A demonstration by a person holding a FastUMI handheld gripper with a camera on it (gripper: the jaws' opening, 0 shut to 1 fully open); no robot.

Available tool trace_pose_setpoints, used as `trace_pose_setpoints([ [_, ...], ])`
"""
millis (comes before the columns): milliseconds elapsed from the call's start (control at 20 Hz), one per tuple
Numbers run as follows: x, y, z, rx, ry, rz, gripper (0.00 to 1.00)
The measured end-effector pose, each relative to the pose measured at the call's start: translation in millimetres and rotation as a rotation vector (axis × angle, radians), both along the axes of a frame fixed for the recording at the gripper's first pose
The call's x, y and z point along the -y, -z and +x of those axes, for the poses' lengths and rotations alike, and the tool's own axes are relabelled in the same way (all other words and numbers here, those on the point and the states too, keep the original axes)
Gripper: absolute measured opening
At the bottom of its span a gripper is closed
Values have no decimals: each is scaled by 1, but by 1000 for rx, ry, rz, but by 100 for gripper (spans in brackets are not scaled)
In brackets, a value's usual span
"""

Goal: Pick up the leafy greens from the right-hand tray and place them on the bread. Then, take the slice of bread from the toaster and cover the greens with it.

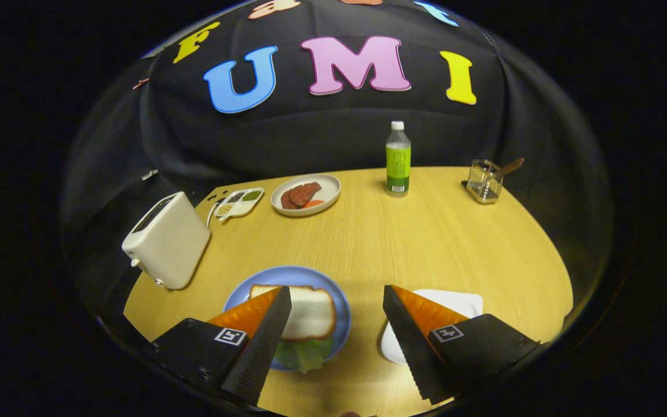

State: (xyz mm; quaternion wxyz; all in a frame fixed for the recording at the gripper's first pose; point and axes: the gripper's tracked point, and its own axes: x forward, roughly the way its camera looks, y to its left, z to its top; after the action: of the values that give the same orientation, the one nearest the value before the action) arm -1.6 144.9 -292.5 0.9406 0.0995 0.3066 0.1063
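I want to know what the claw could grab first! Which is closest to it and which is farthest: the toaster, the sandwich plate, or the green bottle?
The gripper is open, holding nothing.
1. Blue sandwich plate: right at the left finger, partly behind it.
2. White toaster: farther off, at the table's left edge.
3. Green bottle: farthest, near the table's back edge.

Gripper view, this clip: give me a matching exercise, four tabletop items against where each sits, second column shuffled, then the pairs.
Items:
1. toaster
2. green bottle
3. bread slice
4. white tray

Places:
A. behind the right finger, nothing visible on it
B. on the blue plate, lying over leafy greens
C. far side of the table, between the meat plate and the glass holder
D. just beyond the blue plate, at the table edge

The gripper has its jaws open, holding nothing.

Pairs: 1-D, 2-C, 3-B, 4-A
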Motion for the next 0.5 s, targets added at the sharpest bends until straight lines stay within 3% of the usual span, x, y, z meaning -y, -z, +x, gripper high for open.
trace_pose_setpoints([
  [200,36,-83,15,189,-17,-82,99],
  [500,67,-174,10,364,-94,-170,98],
])
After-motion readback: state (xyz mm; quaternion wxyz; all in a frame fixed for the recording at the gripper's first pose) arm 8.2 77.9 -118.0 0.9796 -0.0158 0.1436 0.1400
